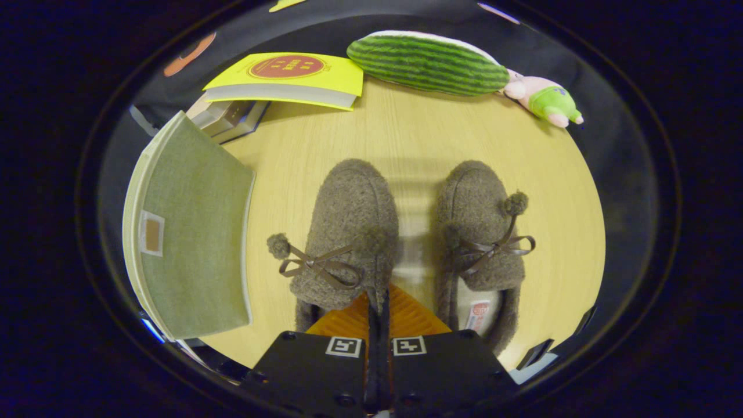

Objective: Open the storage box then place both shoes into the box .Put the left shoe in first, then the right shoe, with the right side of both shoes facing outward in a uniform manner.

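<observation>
Gripper fingers (377,302) are seen pressed close together on the inner edge of the left shoe (348,232), at the rim of its opening just behind the bow; the collar of that slipper appears to be pinched between them, though the exact contact is hidden by the fuzzy fabric. The left shoe is set near the middle of the table (406,139), toe pointing toward the far edge. The right shoe (482,232) is placed just beside it, parallel and apart by a narrow strip of bare wood, its lining visible at the heel.

The storage box (191,244), covered in green cloth, is found at the left edge of the table with its lid folded shut as far as can be judged. A yellow book (290,78) is stacked on other books near the far left corner, and a striped watermelon cushion (429,61) with a small plush toy (545,98) lies along the far edge.

Since the box seems not yet opened, the order of the task may be worth checking before the shoe is carried. If the grasp is to be kept, the pinch should be held firm on the collar, as soft fleece is likely to slip or fold. The shoe should be lifted straight up so the bow is not snagged, and turned so its right side faces outward on entry.
</observation>
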The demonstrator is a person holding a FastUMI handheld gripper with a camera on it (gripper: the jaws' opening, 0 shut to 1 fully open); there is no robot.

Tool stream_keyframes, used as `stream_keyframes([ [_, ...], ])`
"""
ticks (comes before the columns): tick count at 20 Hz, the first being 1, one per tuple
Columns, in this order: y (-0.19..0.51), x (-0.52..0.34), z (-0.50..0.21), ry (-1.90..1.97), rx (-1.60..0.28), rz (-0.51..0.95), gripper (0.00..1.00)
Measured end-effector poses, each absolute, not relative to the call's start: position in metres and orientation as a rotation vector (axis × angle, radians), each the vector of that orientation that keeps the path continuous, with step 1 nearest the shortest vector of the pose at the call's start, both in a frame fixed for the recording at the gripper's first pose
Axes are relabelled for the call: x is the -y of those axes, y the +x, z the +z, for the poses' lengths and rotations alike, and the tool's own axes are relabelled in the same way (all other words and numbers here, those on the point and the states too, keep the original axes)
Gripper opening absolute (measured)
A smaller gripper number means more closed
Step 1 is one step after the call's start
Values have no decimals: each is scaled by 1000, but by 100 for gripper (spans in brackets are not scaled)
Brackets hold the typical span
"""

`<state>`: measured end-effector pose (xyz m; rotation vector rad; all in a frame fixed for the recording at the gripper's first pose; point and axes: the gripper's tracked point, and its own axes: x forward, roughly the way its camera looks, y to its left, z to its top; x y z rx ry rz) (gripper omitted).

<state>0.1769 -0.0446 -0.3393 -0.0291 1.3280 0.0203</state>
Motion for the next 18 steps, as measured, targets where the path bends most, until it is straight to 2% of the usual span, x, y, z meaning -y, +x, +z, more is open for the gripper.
stream_keyframes([
  [8,164,20,-249,-4,-1208,25,6],
  [13,154,-31,-192,80,-1147,74,6],
  [18,157,-89,-164,92,-1081,117,6],
])
